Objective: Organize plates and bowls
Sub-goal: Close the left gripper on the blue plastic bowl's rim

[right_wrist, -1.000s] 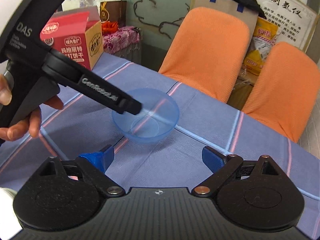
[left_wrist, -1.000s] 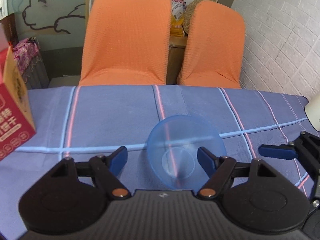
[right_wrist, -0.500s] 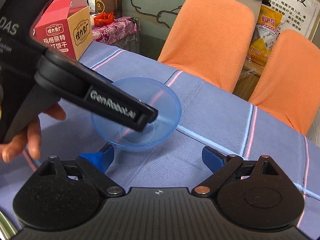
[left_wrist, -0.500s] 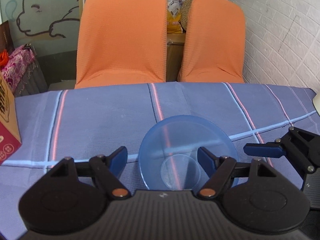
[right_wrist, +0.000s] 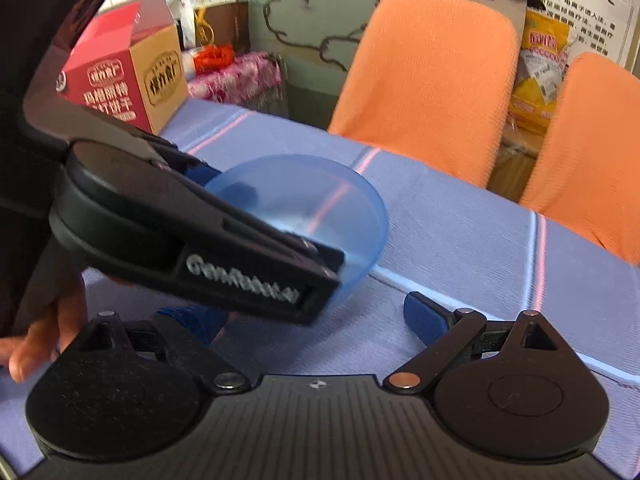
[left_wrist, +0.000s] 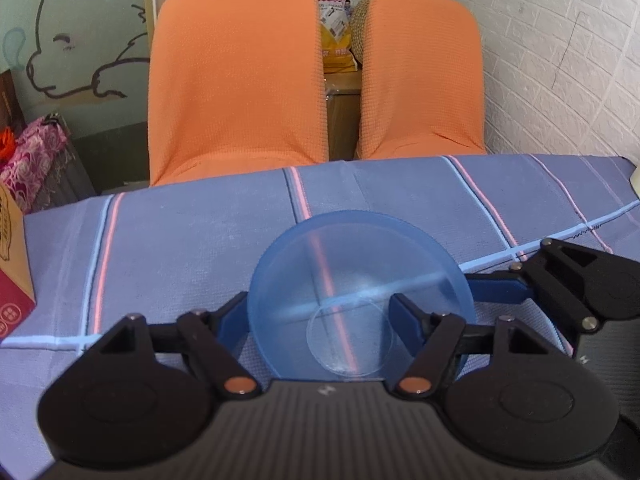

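Closer to the table than a second ago, both grippers have come down, and the blue translucent bowl [left_wrist: 360,280] now fills far more of the left wrist view. Its jaws have just been closing, with the bowl's left wall between them: the left finger sits outside the wall, the right finger inside the basin, and whether the pads already press on the wall cannot be told. The left gripper [left_wrist: 320,320] shows in the right wrist view as a black body reaching into the bowl. Beside it the right gripper [right_wrist: 316,316] hovers with its fingers spread wide and nothing between them. Upright on the blue striped tablecloth [left_wrist: 180,248], the bowl stands mid-table. A red carton [right_wrist: 128,80] stands at the table's left end, and two orange-covered chairs [left_wrist: 236,80] stand behind the table.
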